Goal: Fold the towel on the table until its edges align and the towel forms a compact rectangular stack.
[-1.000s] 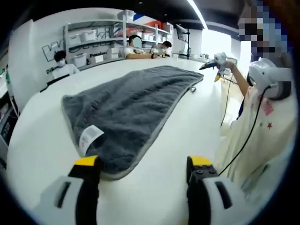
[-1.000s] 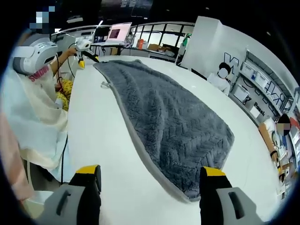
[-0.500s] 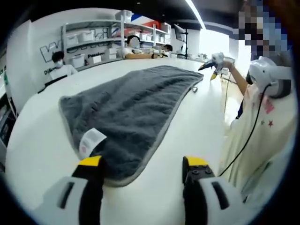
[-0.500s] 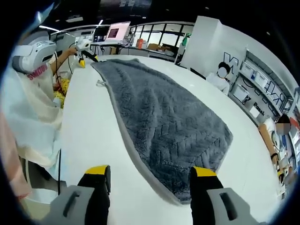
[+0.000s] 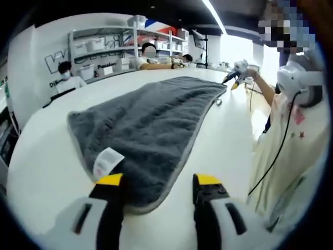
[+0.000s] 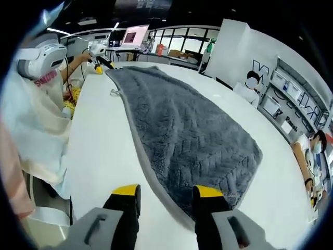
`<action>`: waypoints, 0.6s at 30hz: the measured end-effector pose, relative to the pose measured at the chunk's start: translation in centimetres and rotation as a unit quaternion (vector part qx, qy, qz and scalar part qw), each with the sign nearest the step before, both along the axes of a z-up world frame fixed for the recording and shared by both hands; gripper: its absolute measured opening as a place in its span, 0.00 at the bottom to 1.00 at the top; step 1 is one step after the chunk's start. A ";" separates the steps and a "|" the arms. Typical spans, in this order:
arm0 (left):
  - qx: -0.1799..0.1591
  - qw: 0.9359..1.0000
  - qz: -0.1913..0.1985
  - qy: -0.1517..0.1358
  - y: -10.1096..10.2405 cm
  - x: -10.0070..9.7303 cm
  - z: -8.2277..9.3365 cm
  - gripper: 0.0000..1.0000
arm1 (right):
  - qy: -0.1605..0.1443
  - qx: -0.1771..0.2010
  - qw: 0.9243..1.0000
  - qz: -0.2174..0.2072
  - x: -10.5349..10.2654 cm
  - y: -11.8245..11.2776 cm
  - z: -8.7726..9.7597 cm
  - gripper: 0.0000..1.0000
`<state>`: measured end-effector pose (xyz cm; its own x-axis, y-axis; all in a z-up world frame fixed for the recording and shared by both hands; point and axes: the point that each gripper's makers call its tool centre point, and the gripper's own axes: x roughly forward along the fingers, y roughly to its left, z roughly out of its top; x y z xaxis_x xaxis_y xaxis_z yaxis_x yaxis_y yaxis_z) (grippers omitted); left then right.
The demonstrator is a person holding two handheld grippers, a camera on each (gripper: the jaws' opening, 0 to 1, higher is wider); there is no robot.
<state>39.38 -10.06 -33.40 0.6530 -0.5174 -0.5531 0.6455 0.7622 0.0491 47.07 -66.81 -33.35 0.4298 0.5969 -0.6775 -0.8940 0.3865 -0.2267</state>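
Setting: workroom with shelves, seated people, white table (image 5: pixel 47 156).
Item: grey towel (image 5: pixel 145 125), spread flat on the table, unfolded.
Left gripper (image 5: pixel 157 183): fingers spread, straddling the near corner.
Right gripper (image 6: pixel 165 194): fingers spread over the opposite corner's edge.
Risk: pinching only the hem, so fabric slips and edges misalign.
Writing: white tag (image 5: pixel 107 161), print unreadable; wall lettering partial.

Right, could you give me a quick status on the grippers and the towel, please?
Left gripper and right gripper open, each astride a near towel corner. Grey towel flat, unfolded on white table. Nothing in the way.
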 end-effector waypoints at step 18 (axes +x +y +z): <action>0.032 0.999 0.007 -0.016 0.7 0.8 0.0 0.13 | -0.010 -0.010 1.000 0.018 -0.1 -0.1 -0.4 0.09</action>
<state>40.20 -9.35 -33.36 0.6787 -0.4718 -0.5628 0.6314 0.7662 0.1190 46.94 -66.89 -33.79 0.4225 0.5990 -0.6802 -0.9022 0.3498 -0.2523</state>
